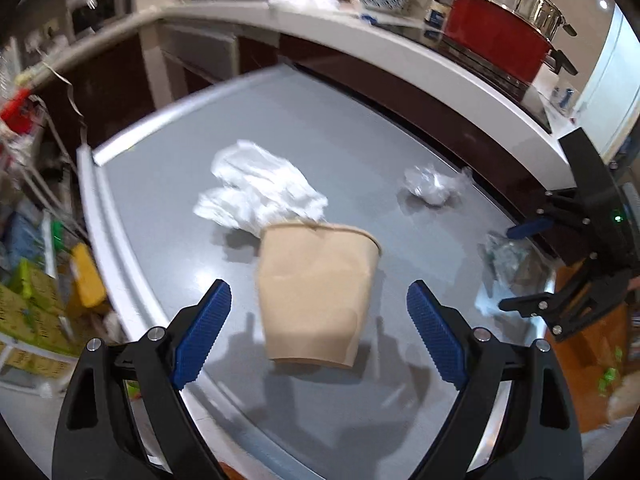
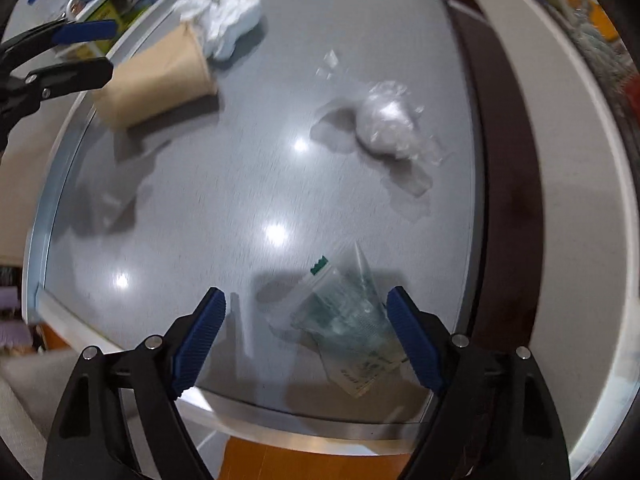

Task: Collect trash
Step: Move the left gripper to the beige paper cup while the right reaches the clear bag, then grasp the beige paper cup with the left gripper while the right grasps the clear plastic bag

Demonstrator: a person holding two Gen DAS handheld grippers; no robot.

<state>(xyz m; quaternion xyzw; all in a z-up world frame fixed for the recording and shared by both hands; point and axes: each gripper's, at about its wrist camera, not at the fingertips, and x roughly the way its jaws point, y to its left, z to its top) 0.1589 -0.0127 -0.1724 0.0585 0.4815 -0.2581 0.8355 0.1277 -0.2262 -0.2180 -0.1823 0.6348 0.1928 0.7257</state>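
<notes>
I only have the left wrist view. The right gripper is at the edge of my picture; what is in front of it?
Observer: A clear plastic wrapper with green print lies on the table between the open right gripper fingers.
Operator: Is it gripped?
Observer: No, both blue pads stand apart from it.
Operator: How is my cup lying, seen from there?
Observer: The cup is on its side, mouth toward the white tissue, base between the open left gripper fingers.
</notes>
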